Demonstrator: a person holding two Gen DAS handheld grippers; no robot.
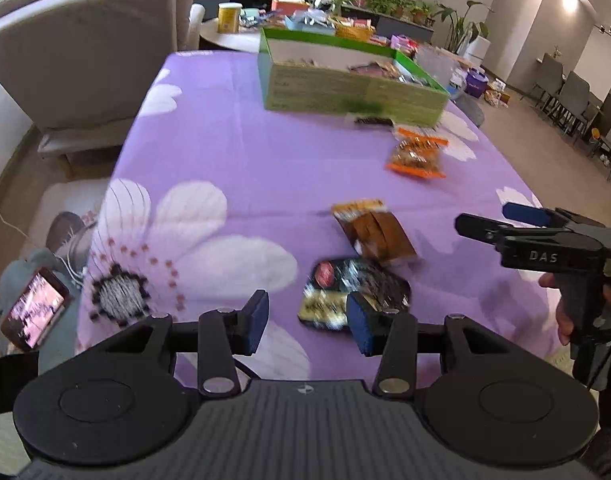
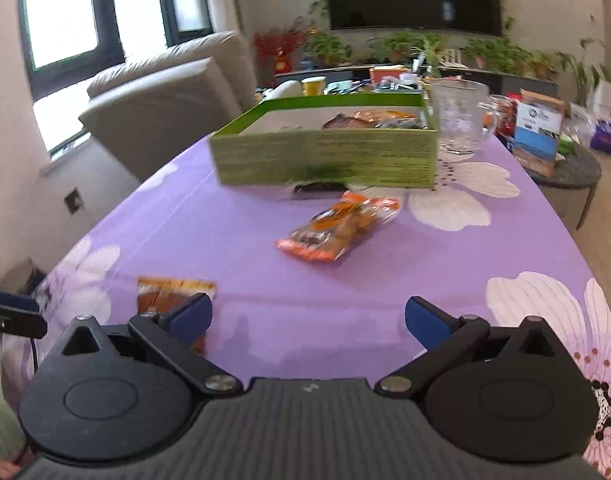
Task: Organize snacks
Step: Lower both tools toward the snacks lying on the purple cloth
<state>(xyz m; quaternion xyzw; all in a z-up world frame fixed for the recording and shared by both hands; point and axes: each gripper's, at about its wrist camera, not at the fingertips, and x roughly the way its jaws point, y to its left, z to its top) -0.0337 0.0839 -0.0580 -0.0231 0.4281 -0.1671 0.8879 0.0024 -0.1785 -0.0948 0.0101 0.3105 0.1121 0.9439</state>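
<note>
A green box [image 1: 357, 94] with several snacks inside stands at the far side of the purple flowered tablecloth [image 1: 225, 152]; it also shows in the right wrist view [image 2: 325, 156]. An orange snack bag [image 1: 417, 154] [image 2: 337, 226], a brown packet [image 1: 375, 232] [image 2: 165, 294] and a black packet [image 1: 345, 288] lie loose on the cloth. A small dark packet [image 1: 373, 121] [image 2: 319, 187] lies against the box front. My left gripper [image 1: 307, 324] is open and empty, just before the black packet. My right gripper [image 2: 307, 320] is open and empty, right of the brown packet; it also shows in the left wrist view [image 1: 493, 220].
A glass pitcher [image 2: 459, 118] stands right of the box. A beige sofa [image 1: 85, 48] is to the left. A round side table [image 1: 233, 38] with cluttered goods sits behind. A phone [image 1: 31, 308] lies off the table's left edge. A low grey table [image 2: 573, 172] is at right.
</note>
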